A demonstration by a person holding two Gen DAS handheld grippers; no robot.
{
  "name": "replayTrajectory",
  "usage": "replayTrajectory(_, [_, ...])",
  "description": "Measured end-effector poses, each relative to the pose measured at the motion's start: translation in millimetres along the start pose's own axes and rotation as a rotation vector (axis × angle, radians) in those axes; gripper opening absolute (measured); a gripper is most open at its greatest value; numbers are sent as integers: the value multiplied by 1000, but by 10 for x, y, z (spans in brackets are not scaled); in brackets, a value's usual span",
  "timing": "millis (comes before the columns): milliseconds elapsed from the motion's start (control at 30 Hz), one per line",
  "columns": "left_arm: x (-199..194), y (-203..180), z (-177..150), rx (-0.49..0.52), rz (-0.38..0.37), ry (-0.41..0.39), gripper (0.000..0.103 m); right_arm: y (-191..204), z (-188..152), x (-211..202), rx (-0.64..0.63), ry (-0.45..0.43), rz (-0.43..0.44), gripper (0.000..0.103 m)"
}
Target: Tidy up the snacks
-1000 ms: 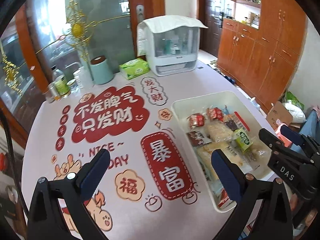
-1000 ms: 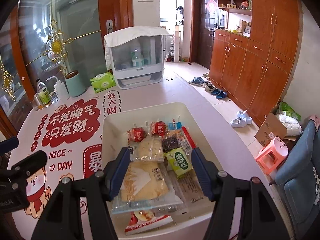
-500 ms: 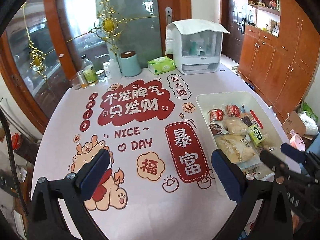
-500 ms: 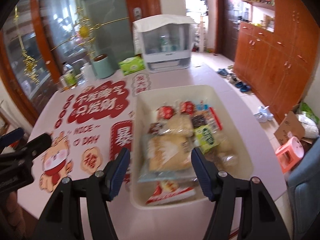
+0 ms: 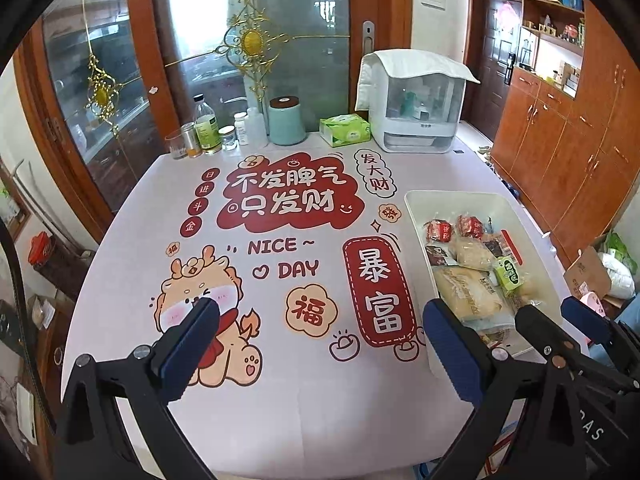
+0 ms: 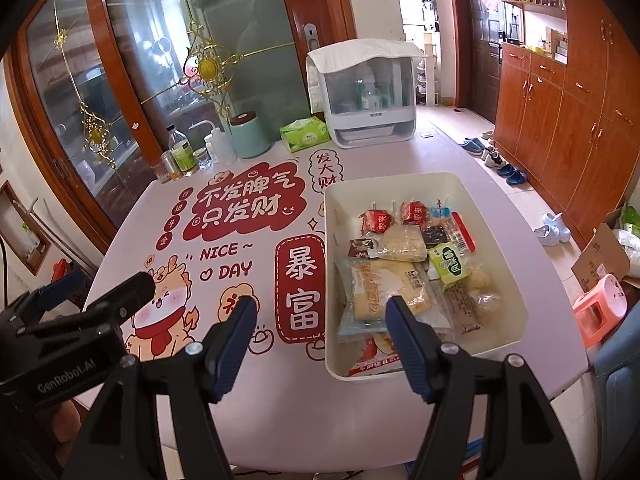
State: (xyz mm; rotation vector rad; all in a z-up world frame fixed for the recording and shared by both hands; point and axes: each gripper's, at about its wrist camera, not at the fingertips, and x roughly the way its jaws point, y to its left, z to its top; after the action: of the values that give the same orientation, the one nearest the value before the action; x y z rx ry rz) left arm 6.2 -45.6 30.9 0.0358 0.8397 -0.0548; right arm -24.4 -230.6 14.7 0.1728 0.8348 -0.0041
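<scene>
A white bin [image 6: 333,216] stands on the right side of the printed tablecloth [image 6: 240,248] and holds several wrapped snacks. Among them are a large bread pack [image 6: 384,284], a green pack [image 6: 450,262] and two small red packs [image 6: 378,220]. My right gripper [image 6: 320,310] hovers over the bin's near left corner with its jaws opening and nothing between them. My left gripper [image 5: 320,316] is open and empty above the cloth, left of the bin [image 5: 412,208]. Each gripper shows at the edge of the other's view: the left gripper [image 6: 104,286] and the right gripper [image 5: 550,312].
Along the table's far edge stand bottles and jars [image 5: 206,128], a teal canister [image 5: 286,122], a green tissue box [image 5: 346,130] and a white covered cabinet [image 5: 416,112]. On the floor to the right are a pink stool [image 6: 600,312], a cardboard box [image 6: 604,256] and shoes.
Both grippers have drawn back and risen from the bin, so more of the table shows. The right gripper's jaws stand slightly wider. The snacks have not moved.
</scene>
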Motion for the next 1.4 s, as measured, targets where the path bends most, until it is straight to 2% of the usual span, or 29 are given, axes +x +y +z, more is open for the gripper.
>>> replayTrajectory(733, [-63,26,-16,-8,14,4,101,129,-25,-112,-22,-26,-13,70])
replayTrajectory(1400, [51,41,-13,-1,4,48,101,135,-4,-94,-15,-13,-31,70])
